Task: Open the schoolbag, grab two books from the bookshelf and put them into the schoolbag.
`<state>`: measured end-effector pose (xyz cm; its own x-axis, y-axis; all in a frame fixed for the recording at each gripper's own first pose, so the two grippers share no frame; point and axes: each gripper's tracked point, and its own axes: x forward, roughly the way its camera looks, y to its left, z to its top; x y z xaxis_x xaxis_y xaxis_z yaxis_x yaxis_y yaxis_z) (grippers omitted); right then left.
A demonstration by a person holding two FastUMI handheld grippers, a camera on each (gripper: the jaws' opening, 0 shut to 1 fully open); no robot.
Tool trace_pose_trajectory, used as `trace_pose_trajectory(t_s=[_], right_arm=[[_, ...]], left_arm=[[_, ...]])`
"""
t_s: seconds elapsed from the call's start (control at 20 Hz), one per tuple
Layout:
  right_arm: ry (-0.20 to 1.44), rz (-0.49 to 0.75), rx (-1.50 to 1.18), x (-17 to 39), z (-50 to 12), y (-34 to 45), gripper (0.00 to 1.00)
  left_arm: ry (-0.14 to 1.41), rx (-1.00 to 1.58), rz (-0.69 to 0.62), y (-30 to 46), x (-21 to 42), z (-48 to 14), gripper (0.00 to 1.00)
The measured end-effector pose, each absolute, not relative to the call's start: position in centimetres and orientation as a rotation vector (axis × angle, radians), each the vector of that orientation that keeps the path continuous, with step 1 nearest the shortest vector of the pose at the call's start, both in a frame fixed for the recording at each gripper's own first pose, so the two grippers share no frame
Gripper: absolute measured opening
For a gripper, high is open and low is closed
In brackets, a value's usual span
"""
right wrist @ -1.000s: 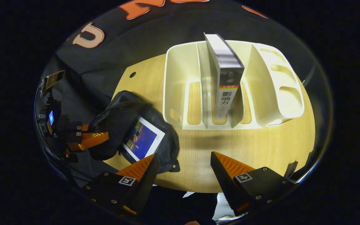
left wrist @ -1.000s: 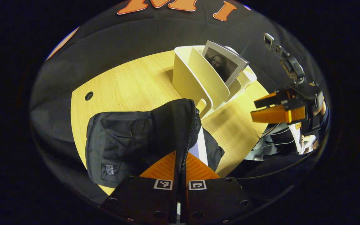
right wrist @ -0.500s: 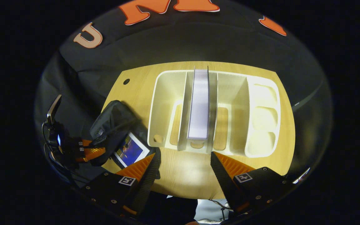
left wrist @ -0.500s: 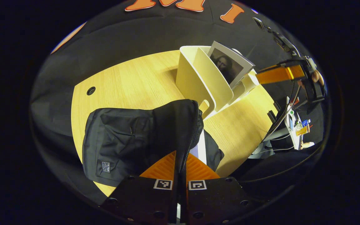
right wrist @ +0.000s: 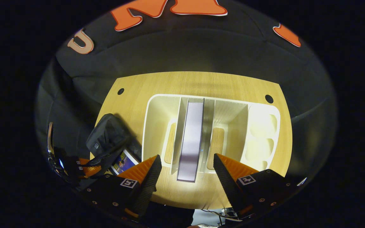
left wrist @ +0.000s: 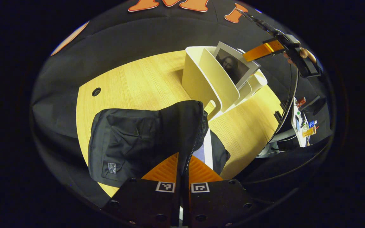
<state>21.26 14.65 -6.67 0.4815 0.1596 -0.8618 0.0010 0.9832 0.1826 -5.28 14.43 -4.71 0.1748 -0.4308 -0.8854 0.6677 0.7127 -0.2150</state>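
Now second book (right wrist: 190,139) step: right gripper (right wrist: 185,172) wide above it (must descend, close); left gripper (left wrist: 182,166) pinching schoolbag (left wrist: 138,139) flap.

Black schoolbag (left wrist: 131,139) open, book (right wrist: 124,162) inside; another book (right wrist: 191,141) upright in bookshelf (right wrist: 157,114)

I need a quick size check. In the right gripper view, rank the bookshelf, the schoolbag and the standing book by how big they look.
1. bookshelf, clearly the largest.
2. and 3. schoolbag and standing book look about alike; the book's top edge rises toward the camera, so I won't rank them.
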Motion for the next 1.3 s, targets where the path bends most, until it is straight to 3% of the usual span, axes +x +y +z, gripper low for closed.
trace_pose_trajectory(t_s=[0.4,0.6,0.7,0.75,0.8,0.95,1.3], right_arm=[[1.145,0.069,0.154,23.9,-9.5,14.3,0.99],[1.185,0.036,0.146,24.5,-10.9,13.5,0.94],[1.2,0.018,0.14,24.8,-11.5,13.4,0.84],[1.206,0.009,0.139,25.0,-11.7,13.4,0.66],[1.211,0.001,0.14,25.0,-11.8,13.4,0.7],[1.221,-0.025,0.144,24.9,-12.2,13.5,0.42],[1.207,-0.054,0.142,22.3,-10.4,13.6,0.38]], left_arm=[[1.163,0.257,-0.786,14.6,-5.2,-4.6,0.05],[1.16,0.253,-0.781,14.7,-5.1,-4.4,0.05],[1.162,0.249,-0.781,14.7,-5.2,-4.4,0.05],[1.162,0.247,-0.78,14.7,-5.2,-4.4,0.05],[1.162,0.247,-0.779,14.7,-5.3,-4.5,0.05],[1.159,0.247,-0.787,14.6,-5.3,-4.7,0.05],[1.143,0.252,-0.817,14.7,-5.4,-4.6,0.05]])
